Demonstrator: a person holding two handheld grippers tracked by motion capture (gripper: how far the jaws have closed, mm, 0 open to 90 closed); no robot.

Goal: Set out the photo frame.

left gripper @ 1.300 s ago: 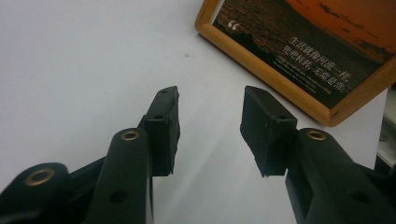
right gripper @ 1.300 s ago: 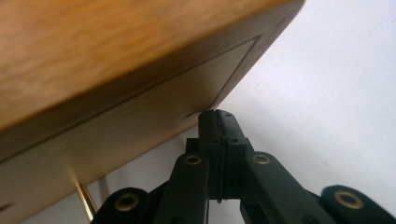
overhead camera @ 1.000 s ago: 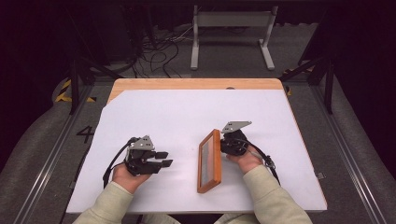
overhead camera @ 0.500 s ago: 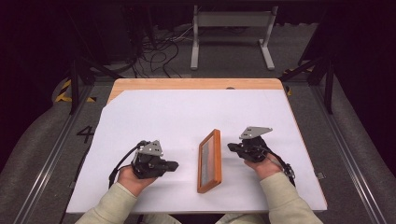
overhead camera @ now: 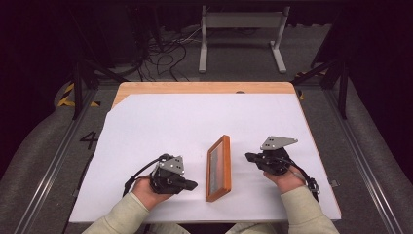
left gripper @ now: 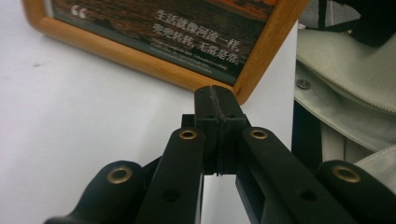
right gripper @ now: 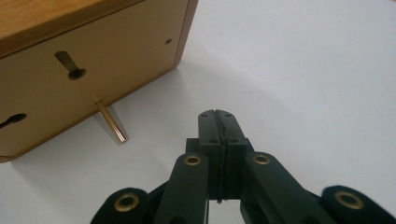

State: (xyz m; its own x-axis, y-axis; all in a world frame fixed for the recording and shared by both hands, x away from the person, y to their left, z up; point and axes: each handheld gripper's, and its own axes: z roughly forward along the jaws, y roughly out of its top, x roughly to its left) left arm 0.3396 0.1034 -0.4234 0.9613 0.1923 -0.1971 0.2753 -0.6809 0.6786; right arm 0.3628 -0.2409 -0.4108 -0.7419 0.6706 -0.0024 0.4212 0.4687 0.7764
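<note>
On the white table [overhead camera: 160,122], the picture frame [overhead camera: 218,167] stands between the left gripper [overhead camera: 191,185] and right gripper [overhead camera: 249,157], both pressed together, empty.

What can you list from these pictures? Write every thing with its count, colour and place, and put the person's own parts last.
picture frame: one, orange-brown wood, standing on its long edge on the white sheet between the two tools.
brass peg: one, gold, propping the frame's back on the sheet.
white sheet: one, white, covering the table.
table: one, light wood, bare strip along the far edge.
metal stand: one, grey, on the floor beyond the table.
cables: several, black, on the floor beyond the table.
left tool: one, black, shut, left of the frame.
right tool: one, black, shut, right of the frame.
sleeves: two, pale green, bottom edge.
</note>
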